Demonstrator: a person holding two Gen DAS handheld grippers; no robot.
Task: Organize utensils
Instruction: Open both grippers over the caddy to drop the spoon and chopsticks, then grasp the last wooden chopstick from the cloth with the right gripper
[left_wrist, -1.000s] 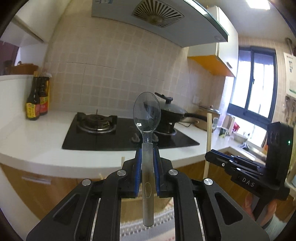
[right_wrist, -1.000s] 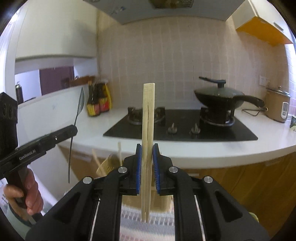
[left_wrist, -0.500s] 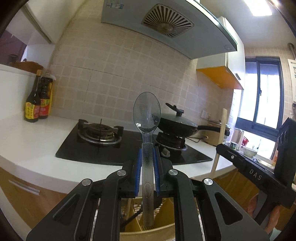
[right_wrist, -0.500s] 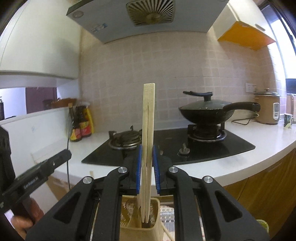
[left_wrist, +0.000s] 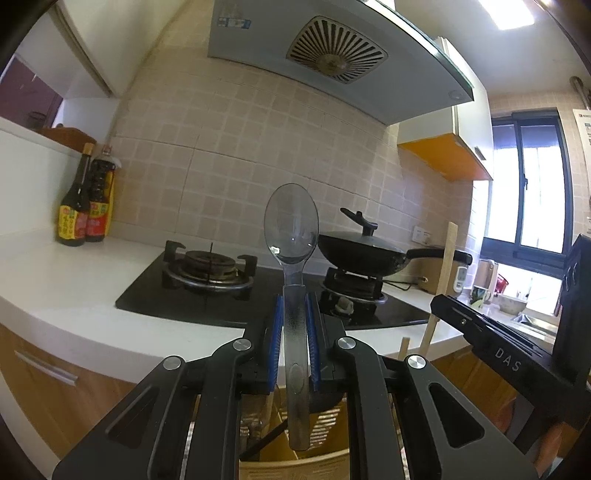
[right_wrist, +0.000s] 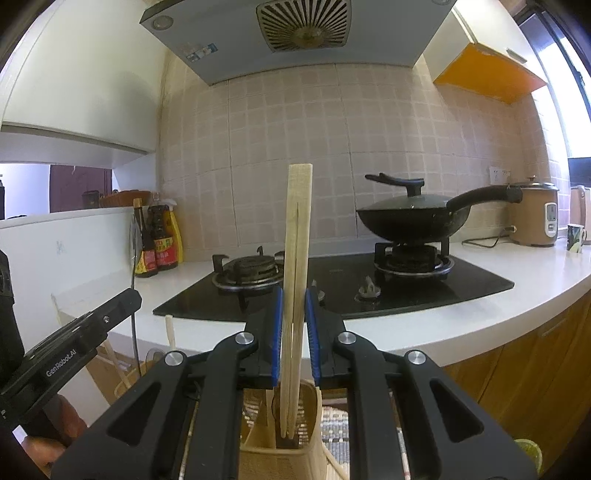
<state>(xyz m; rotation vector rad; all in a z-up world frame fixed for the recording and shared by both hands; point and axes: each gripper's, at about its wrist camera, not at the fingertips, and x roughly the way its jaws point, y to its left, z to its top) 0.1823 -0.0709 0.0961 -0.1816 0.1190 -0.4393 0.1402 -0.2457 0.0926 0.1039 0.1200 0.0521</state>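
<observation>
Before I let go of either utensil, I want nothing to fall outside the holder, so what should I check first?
1. Left tool grips the spoon: ok.
2. Right tool grips the chopsticks: ok.
3. Spoon handle tip over the holder opening: ok.
4. Chopstick tips inside the holder: ok.
5. Chopsticks resting on the holder's bottom: cannot tell.
6. Room in the holder beside the utensils already there: cannot tell.

Beige tiled wall (left_wrist: 236, 155), white countertop (left_wrist: 66, 280), range hood (left_wrist: 332, 62), bright window (left_wrist: 532, 177) at right.
</observation>
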